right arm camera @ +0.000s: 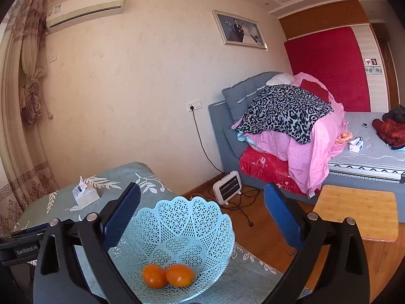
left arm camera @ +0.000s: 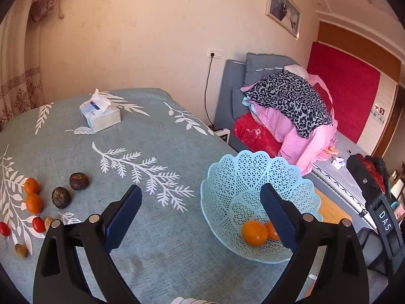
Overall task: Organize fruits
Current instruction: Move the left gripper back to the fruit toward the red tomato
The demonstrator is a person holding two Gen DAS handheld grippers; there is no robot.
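Observation:
A light blue lattice basket stands at the table's right edge and holds two oranges. It also shows in the right wrist view with both oranges. My left gripper is open and empty above the table, left of the basket. My right gripper is open and empty above the basket. On the table's left lie two oranges, two dark fruits, two red cherry tomatoes and small brown fruits.
A tissue box sits at the table's far side. The teal leaf-print tablecloth covers the table. Beyond the right edge are a bed with piled bedding, a small heater and a wooden side table.

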